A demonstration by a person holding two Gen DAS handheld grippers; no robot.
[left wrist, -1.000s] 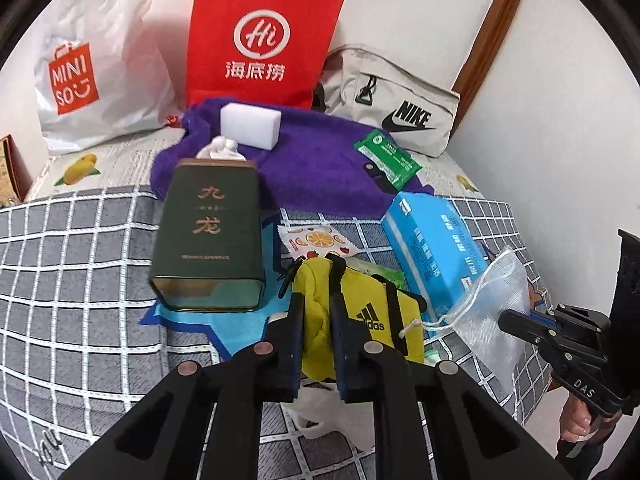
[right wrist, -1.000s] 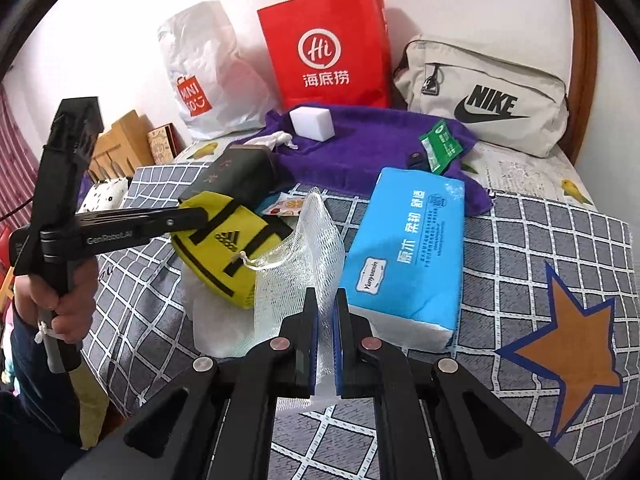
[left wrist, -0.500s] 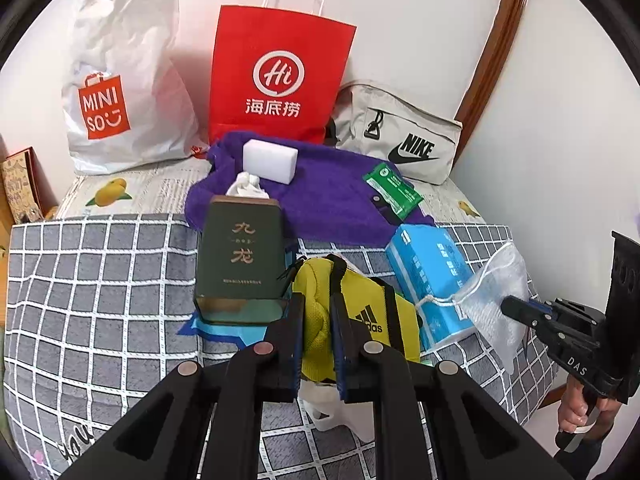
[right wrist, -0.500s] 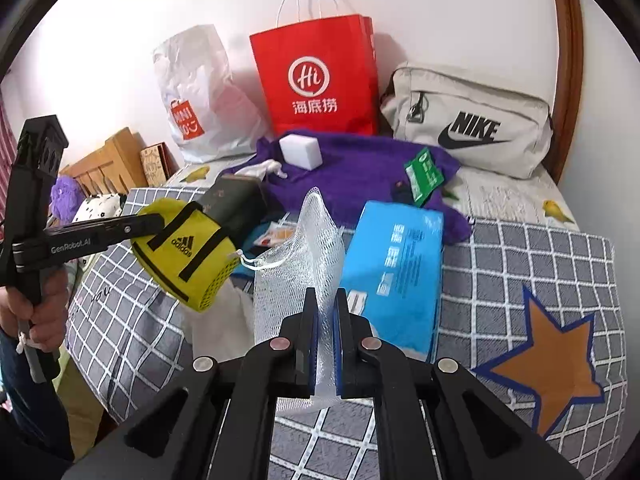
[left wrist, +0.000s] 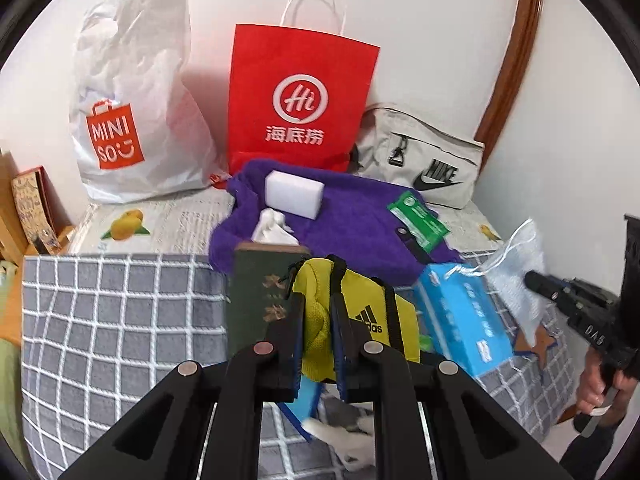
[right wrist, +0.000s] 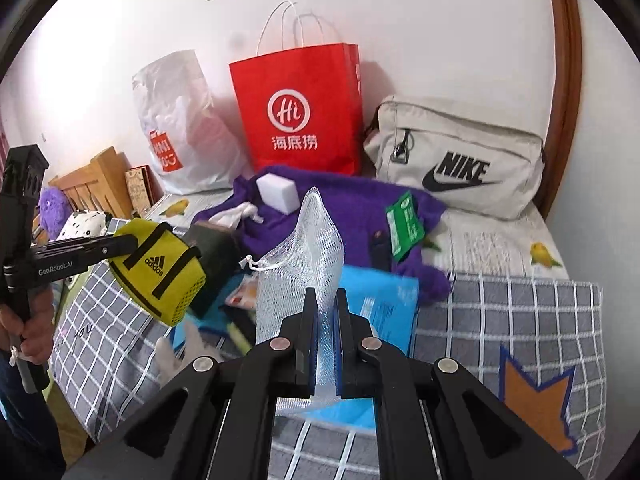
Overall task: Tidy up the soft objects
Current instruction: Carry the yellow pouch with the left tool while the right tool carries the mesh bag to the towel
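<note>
My left gripper (left wrist: 317, 320) is shut on a yellow Adidas pouch (left wrist: 360, 312) and holds it in the air above the bed; the pouch also shows in the right wrist view (right wrist: 160, 268). My right gripper (right wrist: 325, 312) is shut on a white mesh drawstring bag (right wrist: 304, 256), also lifted; it shows at the right of the left wrist view (left wrist: 516, 276). A purple fluffy cloth (left wrist: 352, 224) lies at the back of the bed with a white sponge block (left wrist: 294, 192) and a green packet (left wrist: 418, 220) on it.
A dark green tissue box (left wrist: 256, 292) and a blue tissue pack (left wrist: 460, 312) lie on the grey checked blanket (left wrist: 112, 312). A white Miniso bag (left wrist: 128, 112), a red paper bag (left wrist: 300, 100) and a beige Nike bag (left wrist: 424, 164) stand against the wall.
Both grippers have risen and pulled back from the bed, lifting the yellow pouch and the mesh bag higher. The items on the bed have not moved.
</note>
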